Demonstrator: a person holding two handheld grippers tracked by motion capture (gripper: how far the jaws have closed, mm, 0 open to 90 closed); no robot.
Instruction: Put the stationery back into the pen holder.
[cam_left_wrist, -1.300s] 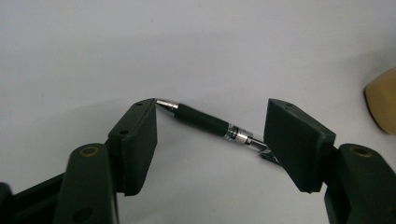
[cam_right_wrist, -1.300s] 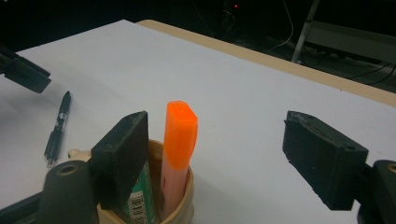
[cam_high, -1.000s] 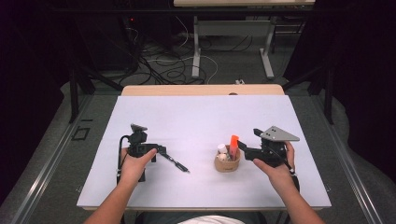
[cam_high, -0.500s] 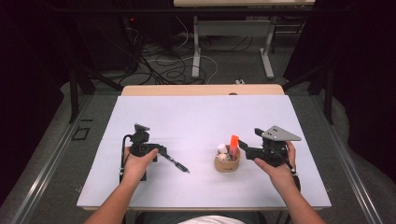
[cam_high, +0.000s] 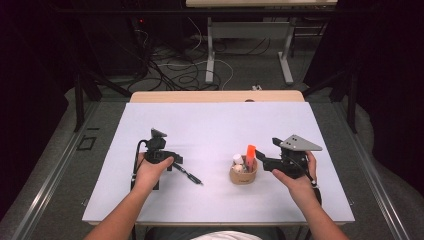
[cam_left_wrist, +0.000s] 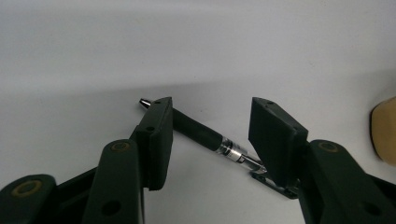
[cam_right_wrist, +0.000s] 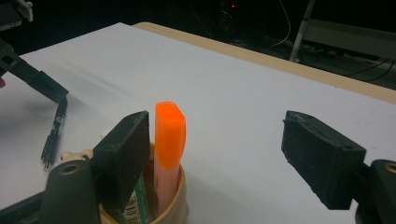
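1. White surface (cam_high: 215, 125) carries all things, with dark floor and cables behind it.
2. Your left tongs (cam_left_wrist: 210, 135) stand apart around the black pen (cam_left_wrist: 196, 132), which lies flat; the jaws have just been closing.
3. Your right tongs (cam_right_wrist: 219, 154) stand apart beside the cup (cam_high: 243, 175) with the orange highlighter (cam_right_wrist: 169, 140).
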